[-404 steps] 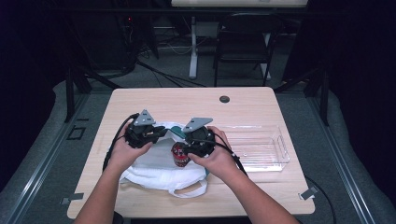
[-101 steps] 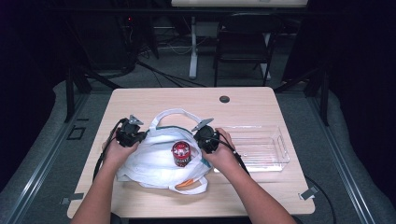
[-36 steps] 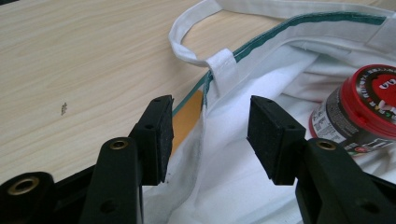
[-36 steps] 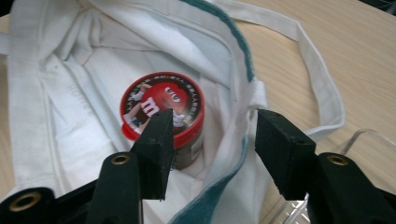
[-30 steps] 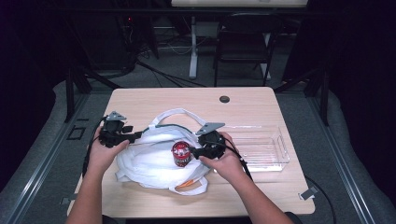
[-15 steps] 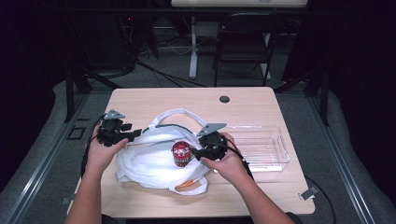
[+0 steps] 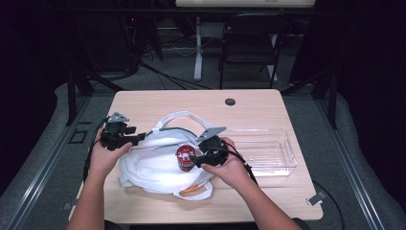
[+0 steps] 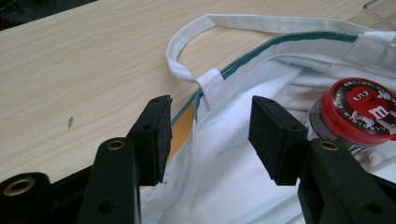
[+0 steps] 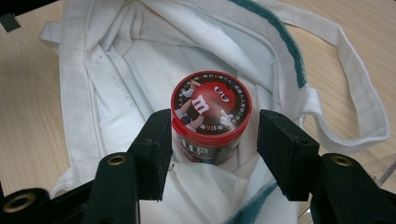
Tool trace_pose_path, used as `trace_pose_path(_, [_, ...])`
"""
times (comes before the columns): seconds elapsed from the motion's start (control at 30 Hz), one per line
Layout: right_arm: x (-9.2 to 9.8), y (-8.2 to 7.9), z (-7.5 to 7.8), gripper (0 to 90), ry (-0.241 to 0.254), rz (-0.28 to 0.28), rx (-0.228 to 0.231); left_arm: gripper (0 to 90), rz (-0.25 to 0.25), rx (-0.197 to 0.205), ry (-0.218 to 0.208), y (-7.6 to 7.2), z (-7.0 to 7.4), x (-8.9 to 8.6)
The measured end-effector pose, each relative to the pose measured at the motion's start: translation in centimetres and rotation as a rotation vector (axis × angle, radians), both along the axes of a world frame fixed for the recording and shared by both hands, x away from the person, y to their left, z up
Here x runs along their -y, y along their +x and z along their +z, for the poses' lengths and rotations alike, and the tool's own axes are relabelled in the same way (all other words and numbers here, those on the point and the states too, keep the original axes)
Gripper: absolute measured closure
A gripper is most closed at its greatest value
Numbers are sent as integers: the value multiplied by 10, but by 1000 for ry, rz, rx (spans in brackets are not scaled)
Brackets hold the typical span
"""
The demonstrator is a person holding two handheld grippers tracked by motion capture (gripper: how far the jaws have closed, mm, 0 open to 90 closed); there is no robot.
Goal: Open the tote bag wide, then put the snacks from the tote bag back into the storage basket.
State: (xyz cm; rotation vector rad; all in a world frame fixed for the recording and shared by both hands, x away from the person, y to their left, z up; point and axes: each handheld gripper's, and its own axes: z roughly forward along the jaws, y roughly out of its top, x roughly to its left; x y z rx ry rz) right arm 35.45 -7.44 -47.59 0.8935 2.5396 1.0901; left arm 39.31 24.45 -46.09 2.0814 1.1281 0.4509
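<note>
Counter (image 7: 158, 103): pale wood-grain top with a round black grommet (image 7: 230, 101) at the far edge, standing on grey flooring in a dark room; a black chair (image 7: 249, 45) and a white desk leg (image 7: 198, 48) behind it. Beyond the right tool, on the side away from the left one, a clear plastic tray (image 7: 268, 151) lies on the counter. Between the two tools: white cloth tote bag (image 7: 153, 165) with green-trimmed mouth and white loop handles (image 8: 187, 44), lying flat and spread open, an orange item (image 7: 191, 188) showing at its near edge. Inside the bag mouth: M&M's candy tub (image 9: 210, 116), dark body, red lid with printed cartoon figures, upright. Right tool (image 9: 210, 140): jaws have just been opening a little; they straddle the tub, the left pad against its side, the right pad with a gap. Left tool (image 8: 210, 128): jaws wide, astride the bag's rim by the handle seam, pads not pressing the cloth.
</note>
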Motion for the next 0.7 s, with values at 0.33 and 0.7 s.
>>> trace_pose_path(0.33, [-20,13,0,421,-127,43,-3,493,-6,8,1,-1,3,1])
trace_pose_path(0.7, [-33,31,14,381,-170,45,-72,489,-16,21,-10,-1,5,-3])
